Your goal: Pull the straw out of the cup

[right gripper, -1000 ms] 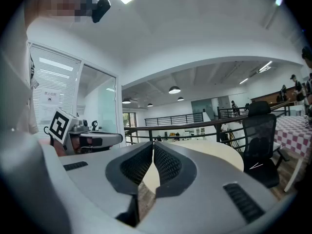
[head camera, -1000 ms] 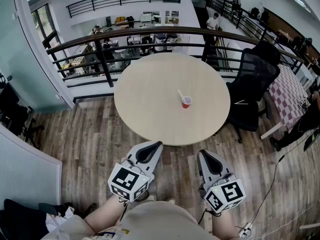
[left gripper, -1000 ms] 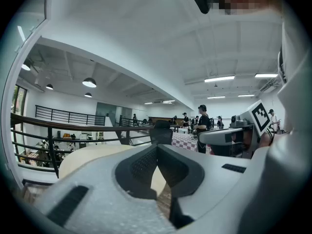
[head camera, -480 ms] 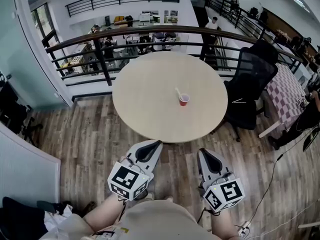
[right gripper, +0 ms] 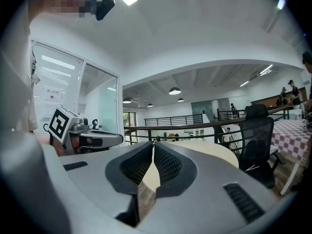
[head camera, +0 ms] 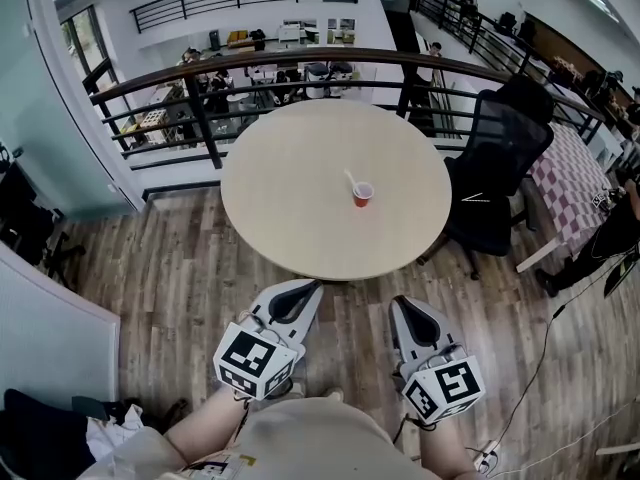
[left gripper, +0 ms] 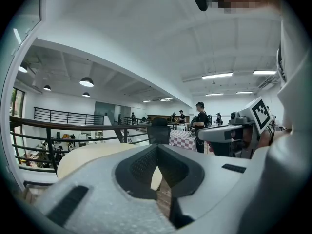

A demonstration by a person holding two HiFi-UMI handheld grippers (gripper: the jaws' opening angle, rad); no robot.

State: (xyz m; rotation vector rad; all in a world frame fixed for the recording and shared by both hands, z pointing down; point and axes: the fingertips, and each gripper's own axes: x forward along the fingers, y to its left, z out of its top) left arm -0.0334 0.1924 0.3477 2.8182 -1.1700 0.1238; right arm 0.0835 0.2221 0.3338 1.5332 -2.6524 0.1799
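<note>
We stand short of the round counter [head camera: 290, 188], and both tongs are carried low in front of the body, side by side and pointing roughly level toward it, which we read as a carrying pose while the approach is not yet finished. The left tongs [head camera: 311, 287] are clenched tip to tip with nothing between them, as the left gripper view shows, and the right tongs [head camera: 400, 303] are likewise clenched on nothing; with no straw within reach there is no cause to open them yet. The red cup [head camera: 362, 195] stands upright on the counter, a little right of its middle and well apart from both tongs, and the straw [head camera: 351, 178] is in it, leaning up and to the left so its free end juts clear of the rim, probably the easiest part to pinch. A black chair [head camera: 500, 158] stands at the counter's right side, and a railing [head camera: 250, 68] runs behind. Compared with a second ago, the counter and cup sit slightly higher and further left in the head view, while the tongs keep the same spot in the frame and remain clenched, and the straw is as it was in the cup
</note>
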